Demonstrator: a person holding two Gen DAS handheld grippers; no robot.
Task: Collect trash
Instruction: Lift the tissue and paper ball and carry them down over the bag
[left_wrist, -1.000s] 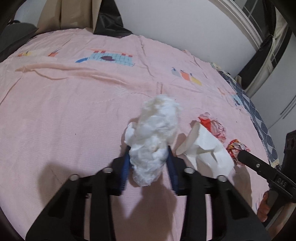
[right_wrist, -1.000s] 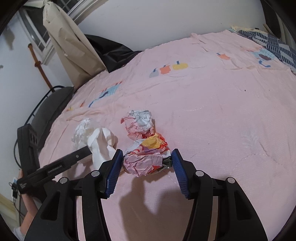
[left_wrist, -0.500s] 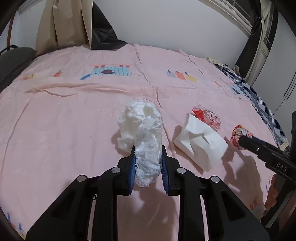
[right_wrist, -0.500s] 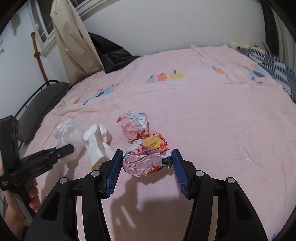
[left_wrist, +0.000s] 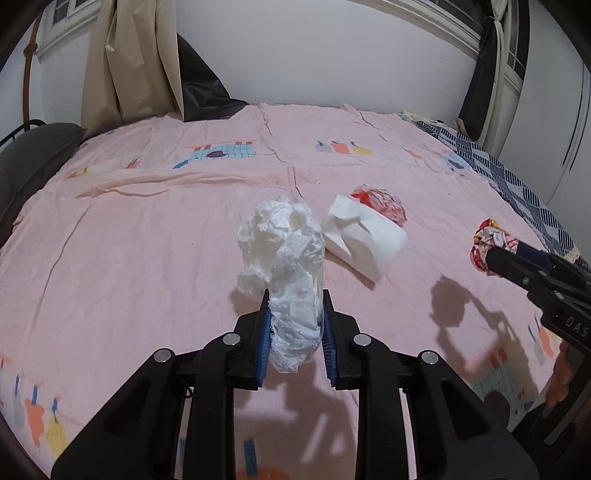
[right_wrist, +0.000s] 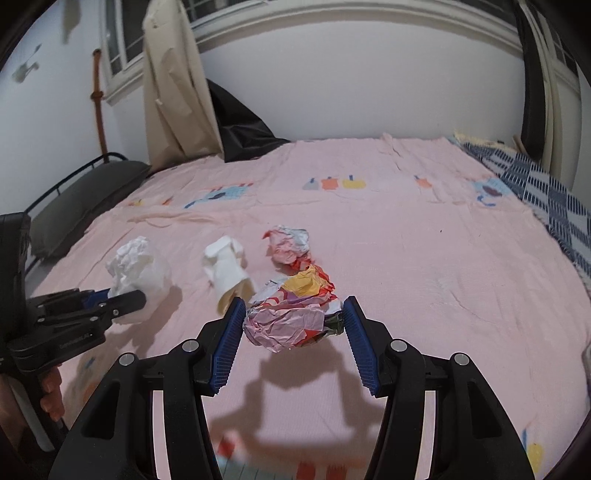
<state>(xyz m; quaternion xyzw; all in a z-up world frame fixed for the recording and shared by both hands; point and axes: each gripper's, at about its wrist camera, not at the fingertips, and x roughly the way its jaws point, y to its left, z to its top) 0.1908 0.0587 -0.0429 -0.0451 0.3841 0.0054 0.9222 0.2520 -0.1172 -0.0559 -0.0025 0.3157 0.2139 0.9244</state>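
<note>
My left gripper (left_wrist: 295, 328) is shut on a crumpled white tissue wad (left_wrist: 288, 266) and holds it above the pink bedsheet (left_wrist: 147, 240). It also shows in the right wrist view (right_wrist: 135, 266). My right gripper (right_wrist: 295, 332) is shut on a crumpled colourful paper ball (right_wrist: 291, 314), lifted off the sheet; the ball shows at the right of the left wrist view (left_wrist: 489, 240). A folded white tissue (left_wrist: 364, 232) and a second crumpled pink-red paper ball (left_wrist: 384, 203) lie on the sheet ahead.
A dark pillow (right_wrist: 81, 203) lies at the bed's left edge. A beige curtain (right_wrist: 173, 92) and a black bag (right_wrist: 243, 129) stand at the far side. A blue checked cloth (right_wrist: 546, 195) covers the right edge.
Both grippers have risen off the sheet with their loads. The left jaws have closed tighter on the white wad. The views have tilted up toward the wall.
</note>
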